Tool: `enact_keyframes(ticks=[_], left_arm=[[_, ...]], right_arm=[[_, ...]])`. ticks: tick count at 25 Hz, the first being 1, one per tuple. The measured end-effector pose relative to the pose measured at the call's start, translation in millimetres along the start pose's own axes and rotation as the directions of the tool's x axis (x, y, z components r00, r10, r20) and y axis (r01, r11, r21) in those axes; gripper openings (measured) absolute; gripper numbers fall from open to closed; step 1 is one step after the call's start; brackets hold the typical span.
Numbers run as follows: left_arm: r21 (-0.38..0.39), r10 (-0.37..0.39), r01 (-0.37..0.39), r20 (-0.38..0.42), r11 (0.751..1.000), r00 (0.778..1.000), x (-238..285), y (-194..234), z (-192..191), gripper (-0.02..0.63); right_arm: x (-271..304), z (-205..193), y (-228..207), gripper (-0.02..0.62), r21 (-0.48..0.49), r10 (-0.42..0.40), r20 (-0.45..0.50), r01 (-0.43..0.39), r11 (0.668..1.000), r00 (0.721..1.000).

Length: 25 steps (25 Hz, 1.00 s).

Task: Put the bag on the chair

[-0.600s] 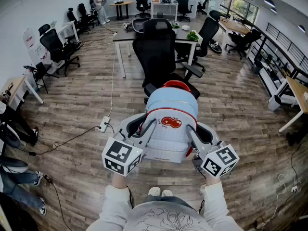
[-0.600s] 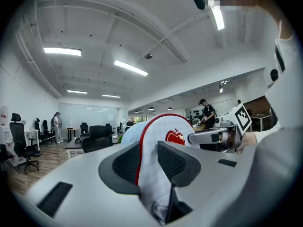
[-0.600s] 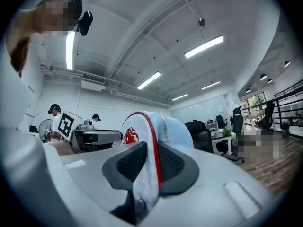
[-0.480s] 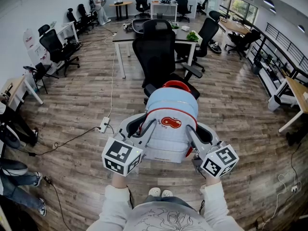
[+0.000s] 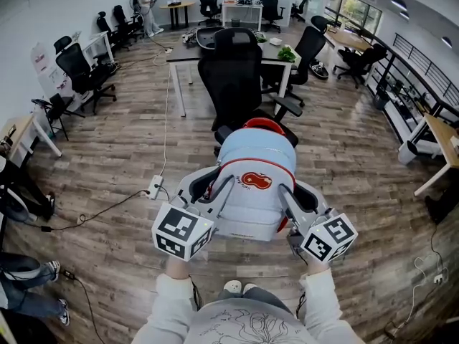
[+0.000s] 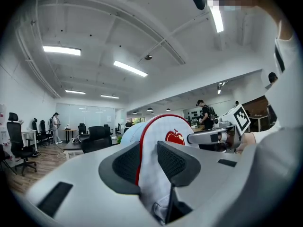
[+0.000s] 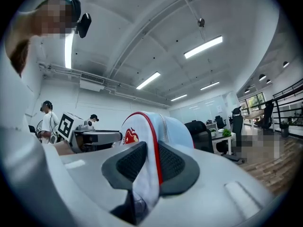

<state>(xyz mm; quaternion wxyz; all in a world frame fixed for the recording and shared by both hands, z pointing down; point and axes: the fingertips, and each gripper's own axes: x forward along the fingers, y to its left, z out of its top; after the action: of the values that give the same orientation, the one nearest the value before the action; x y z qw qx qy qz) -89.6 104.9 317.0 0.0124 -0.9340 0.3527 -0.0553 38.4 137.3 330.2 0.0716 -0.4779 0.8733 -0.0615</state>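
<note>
- Pale-blue bag with red trim is held up off the floor, just short of the black chair and not yet on its seat.
- Left gripper and right gripper each pinch one side edge of its fabric.
- Left to do, seemingly: carry it forward, set it down, release.

Soft matt cloth bag, textured black pads on smooth grey plastic jaws, wood-grain floor
</note>
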Motion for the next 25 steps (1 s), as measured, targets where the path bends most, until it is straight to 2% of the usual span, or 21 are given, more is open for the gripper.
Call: enact_keyframes(ticks=[15, 25], left_arm=[[-0.027, -0.022, 0.021, -0.021, 0.999, 1.000, 5.9, 14.8, -10.5, 0.115], [-0.028, 0.015, -0.016, -0.033, 0.999, 0.999, 41.5, 37.4, -11.6, 0.115]], right_arm=[[15.1, -7.5, -3.4, 0.087, 0.010, -0.014, -0.026, 0.014, 1.000, 1.000], [46.2, -6.6, -38.8, 0.088, 0.019, 0.019, -0.027, -0.019, 1.000, 0.999]])
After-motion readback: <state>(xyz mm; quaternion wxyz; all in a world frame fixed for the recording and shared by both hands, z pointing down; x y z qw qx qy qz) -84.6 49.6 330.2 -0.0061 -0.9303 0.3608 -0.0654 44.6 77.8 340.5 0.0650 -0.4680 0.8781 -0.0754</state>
